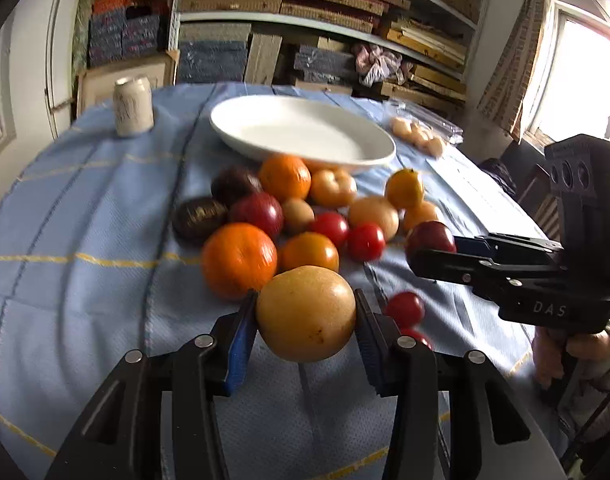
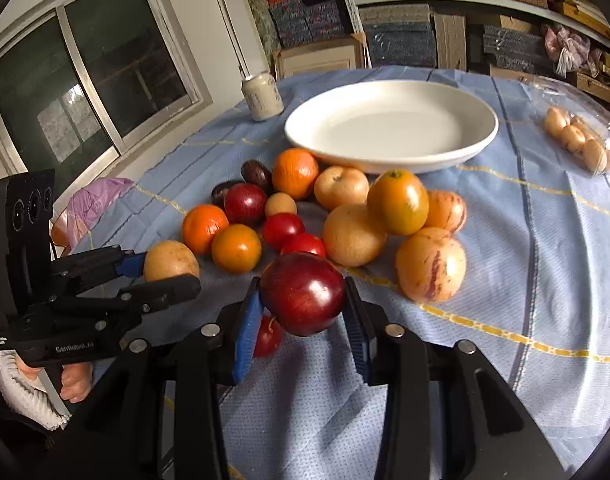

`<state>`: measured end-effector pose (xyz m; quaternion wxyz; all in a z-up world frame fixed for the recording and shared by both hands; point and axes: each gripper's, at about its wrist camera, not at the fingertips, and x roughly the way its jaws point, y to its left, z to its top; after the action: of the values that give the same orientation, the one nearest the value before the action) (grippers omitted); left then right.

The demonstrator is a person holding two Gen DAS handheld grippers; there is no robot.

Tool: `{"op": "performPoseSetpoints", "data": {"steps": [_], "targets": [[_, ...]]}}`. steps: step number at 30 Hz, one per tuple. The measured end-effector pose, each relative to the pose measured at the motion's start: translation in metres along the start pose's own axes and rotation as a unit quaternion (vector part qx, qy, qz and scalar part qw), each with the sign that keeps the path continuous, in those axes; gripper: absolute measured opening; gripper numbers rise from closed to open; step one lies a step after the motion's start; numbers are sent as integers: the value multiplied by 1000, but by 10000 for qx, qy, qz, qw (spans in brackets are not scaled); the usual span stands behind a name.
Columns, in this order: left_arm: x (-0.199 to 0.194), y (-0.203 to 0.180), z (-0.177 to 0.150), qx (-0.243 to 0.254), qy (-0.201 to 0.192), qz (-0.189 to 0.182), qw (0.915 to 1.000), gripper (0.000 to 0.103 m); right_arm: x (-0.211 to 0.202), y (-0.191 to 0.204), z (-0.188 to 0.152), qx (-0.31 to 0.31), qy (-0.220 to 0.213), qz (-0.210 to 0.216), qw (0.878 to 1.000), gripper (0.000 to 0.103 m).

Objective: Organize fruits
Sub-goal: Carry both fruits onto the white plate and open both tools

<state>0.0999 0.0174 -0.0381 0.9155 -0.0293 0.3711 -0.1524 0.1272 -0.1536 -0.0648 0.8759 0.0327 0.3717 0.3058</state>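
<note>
My left gripper (image 1: 305, 298) is shut on a round yellow fruit (image 1: 305, 314), with a blue pad pressing on each side. From the right wrist view, the same left gripper (image 2: 171, 270) holds that yellow fruit (image 2: 170, 260) at the pile's left edge. My right gripper (image 2: 303, 286) is shut on a dark red fruit (image 2: 303, 294). It shows at the right in the left wrist view as the right gripper (image 1: 433, 250) holding the red fruit (image 1: 431, 238). Behind the pile stands a white plate (image 1: 301, 128) (image 2: 389, 124) with nothing on it.
Oranges, yellow fruits, small red ones and dark purple ones lie heaped on the blue tablecloth (image 2: 545, 240) in front of the plate. A pale can (image 1: 132, 107) stands at the back left. A clear bag of small pale pieces (image 2: 581, 140) lies at the back right.
</note>
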Motion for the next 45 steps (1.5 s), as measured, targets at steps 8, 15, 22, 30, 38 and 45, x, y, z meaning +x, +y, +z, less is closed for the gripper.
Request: {"op": "performPoseSetpoints", "data": {"steps": [8,15,22,30,38,45], "targets": [[-17,6,83,215,-318,338,9987,47,-44,-13,69,-71,-658,-408,9970,38],[38,11,157,134,-249,368,9989,47,4,-60,132,343,-884,-820,9921,38],[105,27,162,-40,287,451,9986,47,73,-92,129,529,-178,-920,9942,39],[121,38,159,-139,353,431,9983,59,96,-98,125,437,95,-1028,9937,41],[103,36,161,-136,157,358,9991,67,69,-90,127,365,-296,-1012,9938,41],[27,45,163,-316,-419,411,9978,75,-23,-36,126,12,-1389,-893,9863,67]]}}
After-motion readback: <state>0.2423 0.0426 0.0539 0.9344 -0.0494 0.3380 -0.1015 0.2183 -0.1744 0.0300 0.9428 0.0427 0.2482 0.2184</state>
